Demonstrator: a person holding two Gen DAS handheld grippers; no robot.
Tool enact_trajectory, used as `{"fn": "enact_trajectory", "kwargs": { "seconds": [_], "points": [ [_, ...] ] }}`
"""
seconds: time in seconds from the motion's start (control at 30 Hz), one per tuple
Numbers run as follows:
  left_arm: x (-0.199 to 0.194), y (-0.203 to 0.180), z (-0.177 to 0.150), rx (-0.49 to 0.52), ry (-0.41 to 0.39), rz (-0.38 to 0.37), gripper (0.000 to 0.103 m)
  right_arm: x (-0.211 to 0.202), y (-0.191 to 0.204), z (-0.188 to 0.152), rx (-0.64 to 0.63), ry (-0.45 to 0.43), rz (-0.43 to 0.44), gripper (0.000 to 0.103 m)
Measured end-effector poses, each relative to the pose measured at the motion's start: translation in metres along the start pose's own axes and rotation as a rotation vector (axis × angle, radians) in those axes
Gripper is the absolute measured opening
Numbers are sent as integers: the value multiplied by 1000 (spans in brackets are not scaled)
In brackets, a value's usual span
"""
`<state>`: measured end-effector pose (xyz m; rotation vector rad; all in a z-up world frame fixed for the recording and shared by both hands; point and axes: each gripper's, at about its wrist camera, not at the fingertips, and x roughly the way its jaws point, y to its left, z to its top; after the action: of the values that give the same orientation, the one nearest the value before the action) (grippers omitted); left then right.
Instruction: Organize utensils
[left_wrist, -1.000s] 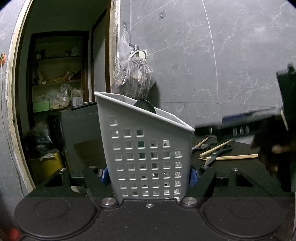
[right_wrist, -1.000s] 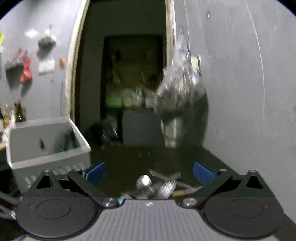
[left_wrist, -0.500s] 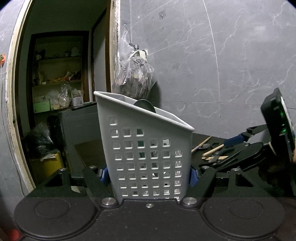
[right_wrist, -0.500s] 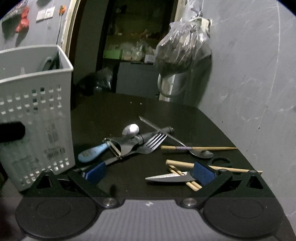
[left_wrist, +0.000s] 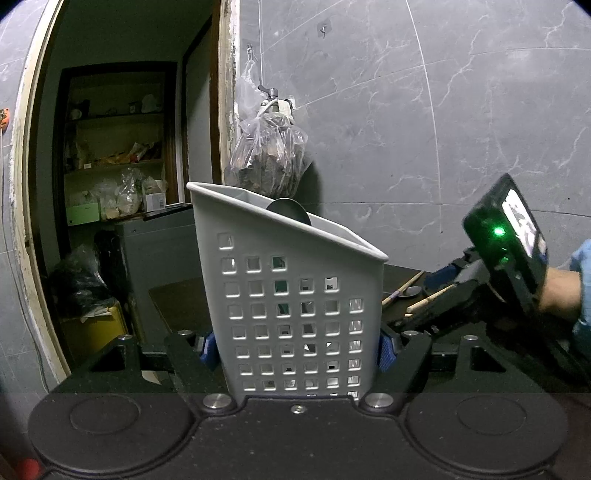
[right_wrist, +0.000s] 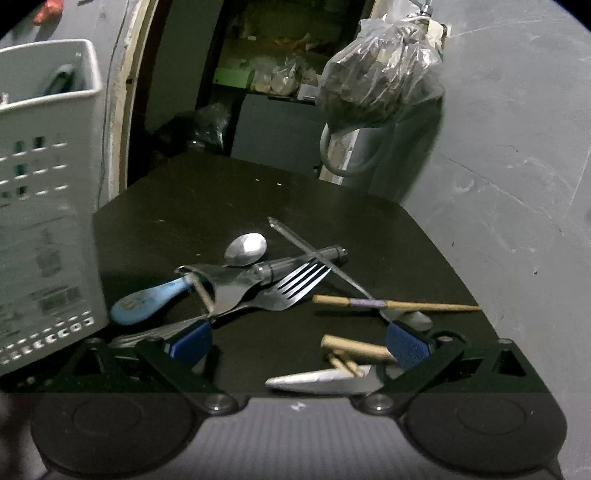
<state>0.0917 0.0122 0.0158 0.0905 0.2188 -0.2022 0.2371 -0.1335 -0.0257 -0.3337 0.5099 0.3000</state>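
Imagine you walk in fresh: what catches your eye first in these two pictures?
First, the pale holder with square holes, clamped upright in the left tool and filling that view. Next, the heap of cutlery on the dark table: a fork, a spoon and a blue-handled peeler lie crossed, ahead of the open right tool.

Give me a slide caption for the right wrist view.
Open right gripper hovering over fork, spoon, peeler and chopsticks.
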Motion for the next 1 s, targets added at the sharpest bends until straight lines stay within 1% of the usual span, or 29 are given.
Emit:
{"fn": "enact_trajectory", "kwargs": {
  "seconds": [0.2,0.27,0.47,0.63,0.73,0.9,1.0],
  "points": [
    [1,1,0,-2,-2,1,77,19,-6,19,-4,-11,-11,103],
    [3,2,-1,-1,-2,2,77,28,-7,25,-9,-1,-13,103],
    [4,2,-2,0,-2,1,77,49,-3,40,-26,-10,-59,103],
    [6,4,-3,2,-7,-2,77,64,6,45,-73,-31,-104,103],
    [5,3,-4,4,-7,-3,77,69,15,45,-119,-43,-148,103],
    [6,4,-5,4,-8,-3,77,74,19,44,-139,-65,-180,102],
    [6,4,-5,4,-8,-3,77,75,22,43,-181,-79,-200,97]
  ]
}}
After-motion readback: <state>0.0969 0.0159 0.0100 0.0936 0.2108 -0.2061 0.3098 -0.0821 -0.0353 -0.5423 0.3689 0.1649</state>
